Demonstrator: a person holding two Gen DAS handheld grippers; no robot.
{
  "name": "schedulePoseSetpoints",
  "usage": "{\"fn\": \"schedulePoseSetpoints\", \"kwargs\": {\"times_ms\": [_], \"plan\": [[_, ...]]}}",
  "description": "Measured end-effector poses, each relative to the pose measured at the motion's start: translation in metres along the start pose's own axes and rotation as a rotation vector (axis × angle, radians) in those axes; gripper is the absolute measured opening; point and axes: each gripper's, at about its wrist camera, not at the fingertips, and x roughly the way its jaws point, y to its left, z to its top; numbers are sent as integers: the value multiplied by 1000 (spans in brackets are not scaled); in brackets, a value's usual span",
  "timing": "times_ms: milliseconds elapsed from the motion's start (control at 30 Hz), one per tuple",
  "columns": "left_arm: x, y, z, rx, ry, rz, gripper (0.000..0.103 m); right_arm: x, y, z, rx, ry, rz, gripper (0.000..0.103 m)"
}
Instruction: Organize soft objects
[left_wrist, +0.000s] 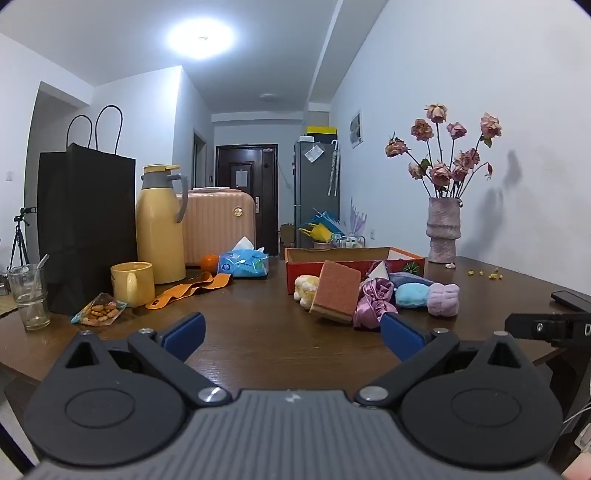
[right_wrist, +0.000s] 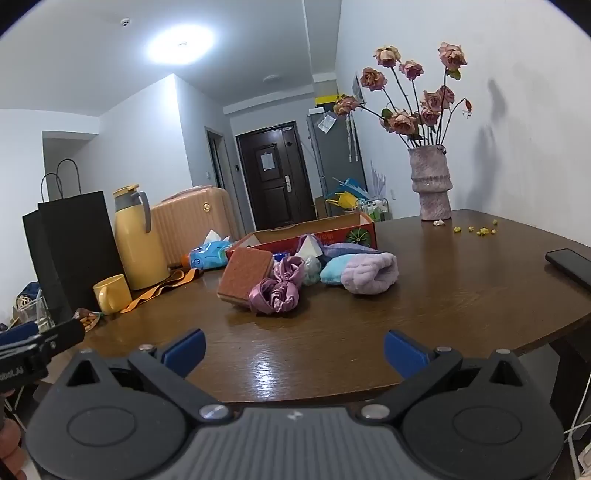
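A pile of soft things lies on the brown table (left_wrist: 258, 332) in front of a red cardboard box (left_wrist: 354, 264): an orange sponge (left_wrist: 334, 291), a pink satin scrunchie (left_wrist: 373, 301), a yellow-white plush (left_wrist: 306, 288), a light blue plush (left_wrist: 412, 295) and a lilac fluffy cloth (left_wrist: 443, 299). The right wrist view shows the sponge (right_wrist: 243, 275), scrunchie (right_wrist: 277, 290), blue plush (right_wrist: 332, 271), lilac cloth (right_wrist: 369, 271) and box (right_wrist: 325, 230). My left gripper (left_wrist: 291, 334) is open and empty, short of the pile. My right gripper (right_wrist: 293, 350) is open and empty over the table's near edge.
On the left stand a black paper bag (left_wrist: 86, 229), a yellow thermos (left_wrist: 160, 229), a yellow mug (left_wrist: 133, 282), a glass (left_wrist: 29, 295), a snack packet (left_wrist: 98, 314), an orange strap (left_wrist: 188, 290) and a tissue pack (left_wrist: 243, 262). A vase of dried roses (left_wrist: 443, 229) and a phone (right_wrist: 570, 266) are on the right.
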Motion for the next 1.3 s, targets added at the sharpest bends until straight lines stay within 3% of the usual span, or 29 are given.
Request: {"fn": "schedulePoseSetpoints", "kwargs": {"times_ms": [133,233,400,733,1300], "plan": [[11,-1,1,29,19,11,103,-2,-4,-1,48,-16,15,103],[-3,-12,1,47,-37,7,103,-3,1,-2,16,-4,10,103],[-2,-5,-3,31,-32,-27,103,-3,5,-2,-32,-27,9,103],[0,-4,-3,21,-21,-22,103,-5,11,-3,-103,-26,15,103],[-2,-4,-4,20,-26,-20,103,-4,6,-5,-89,-25,14,103]]}}
